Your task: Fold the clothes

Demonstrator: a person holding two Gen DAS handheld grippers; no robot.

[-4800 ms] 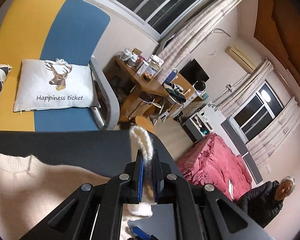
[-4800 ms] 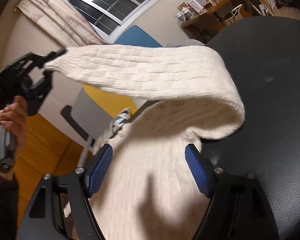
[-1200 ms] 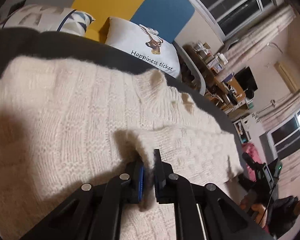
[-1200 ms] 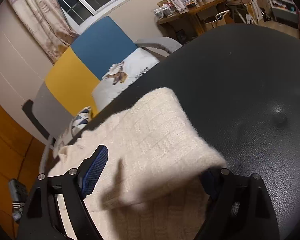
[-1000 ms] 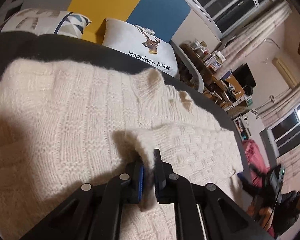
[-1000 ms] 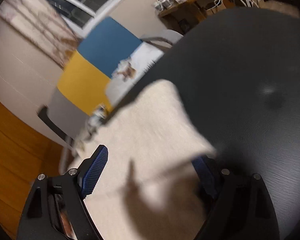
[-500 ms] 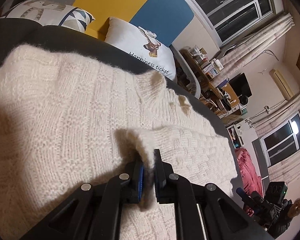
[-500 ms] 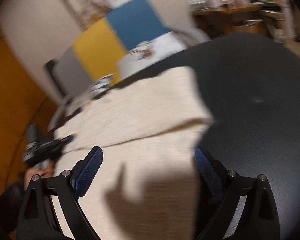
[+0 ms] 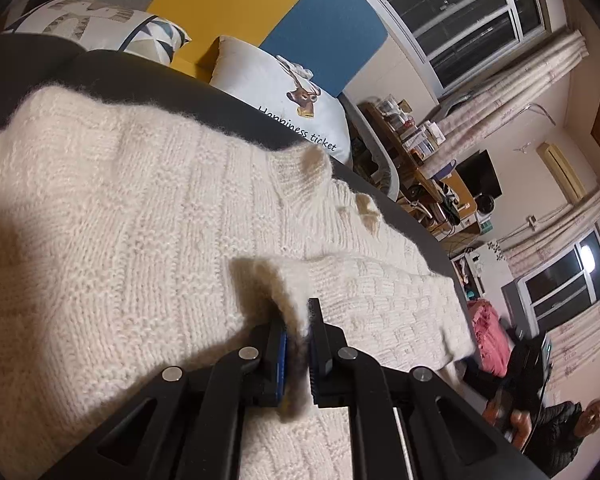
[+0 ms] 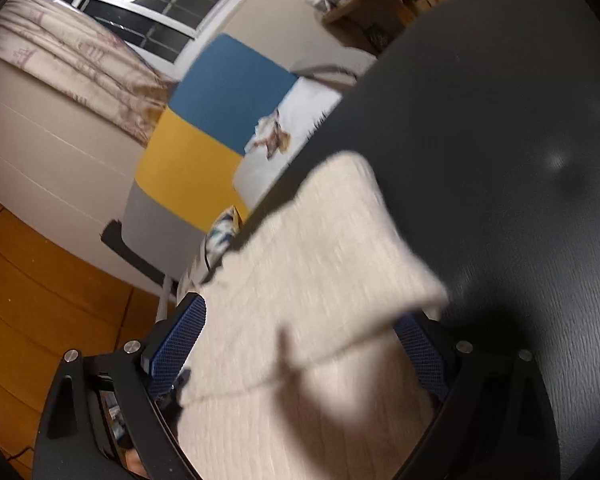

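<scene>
A cream knitted sweater (image 9: 120, 240) lies spread on a round black table (image 9: 140, 76). One sleeve (image 9: 380, 300) is folded back across the body. My left gripper (image 9: 296, 344) is shut on that sleeve's cuff, low over the knit. In the right wrist view the sweater (image 10: 300, 280) shows its folded edge near the bare table (image 10: 500, 160). My right gripper (image 10: 300, 344) stands open wide astride that fold, one blue pad at each side, the picture blurred. From the left wrist view, the right gripper (image 9: 528, 364) is a dark blur past the sweater's far end.
A yellow, blue and grey sofa (image 9: 228, 0) stands behind the table with a deer pillow (image 9: 276, 80) and a patterned pillow (image 9: 100, 28). A cluttered wooden desk (image 9: 420, 152) is further back. A person in a dark jacket (image 9: 560, 432) is at the lower right.
The left gripper has kept still, shut on the cuff. The right wrist view has swung sideways and back, and its jaws stand a little wider than a second ago.
</scene>
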